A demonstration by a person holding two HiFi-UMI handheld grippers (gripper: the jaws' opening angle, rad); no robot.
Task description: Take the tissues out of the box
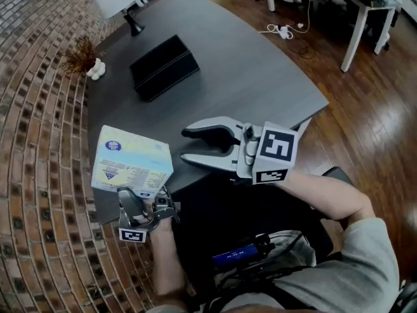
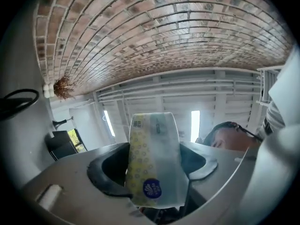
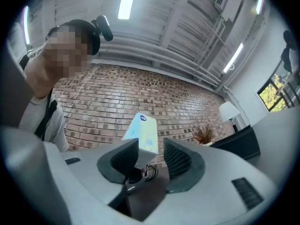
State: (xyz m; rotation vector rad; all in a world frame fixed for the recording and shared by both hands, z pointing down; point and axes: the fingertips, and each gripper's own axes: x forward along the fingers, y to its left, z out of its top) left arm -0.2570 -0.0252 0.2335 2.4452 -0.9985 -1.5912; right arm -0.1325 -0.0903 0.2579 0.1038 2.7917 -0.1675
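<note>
left hand-held gripper (image 1: 139, 201) clamps a pale yellow-and-blue wrapped tissue pack (image 1: 132, 162) over the dark grey bench (image 1: 260, 77); right hand-held gripper (image 1: 186, 145), jaws apart and empty, points at it nearby.

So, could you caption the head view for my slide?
Left gripper holds a tissue pack; open right gripper points toward it, black box on table.

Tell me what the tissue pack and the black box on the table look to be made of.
The tissue pack: probably thin printed plastic film; it shows a soft sheen and rounded corners. The black box: rigid, matte, straight-edged; plastic, board or wood, hard to tell.
</note>
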